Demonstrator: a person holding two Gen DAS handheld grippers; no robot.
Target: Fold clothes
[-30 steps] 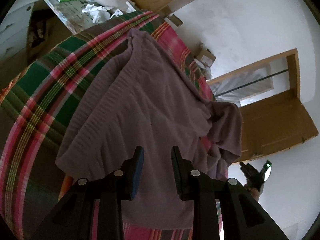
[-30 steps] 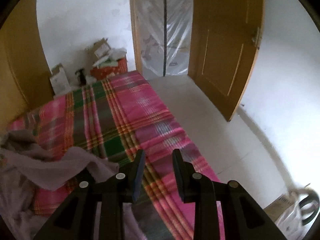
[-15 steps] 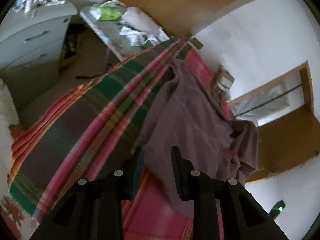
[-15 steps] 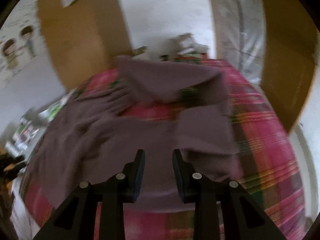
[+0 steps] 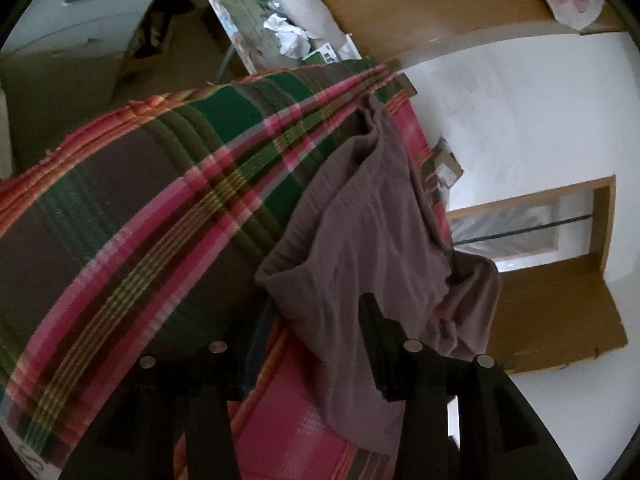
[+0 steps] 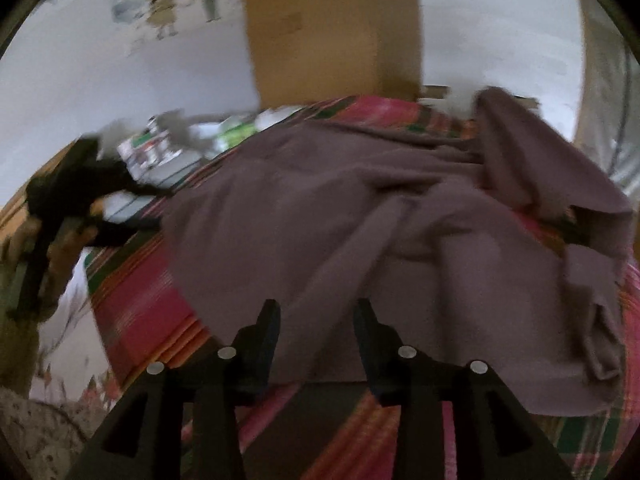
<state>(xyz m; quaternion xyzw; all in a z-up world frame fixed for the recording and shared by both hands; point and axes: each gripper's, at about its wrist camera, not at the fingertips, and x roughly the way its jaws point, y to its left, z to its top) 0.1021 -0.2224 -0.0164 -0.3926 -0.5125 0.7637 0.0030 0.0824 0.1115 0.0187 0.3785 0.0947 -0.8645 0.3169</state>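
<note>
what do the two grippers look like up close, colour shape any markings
Both look alike: the left gripper and right gripper are matte black, each with two flat, tapering fingers rising from wedge-shaped black arms with triangular cut-outs. Each carries four small round silver studs near the finger bases. A bluish strip shows on an inner pad. No cables, labels or sleeves show.

Plaid bedspread [image 5: 132, 216], cluttered side table [image 5: 256, 36], wooden door [image 5: 560, 312], cartoon wall stickers [image 6: 180, 0].
</note>
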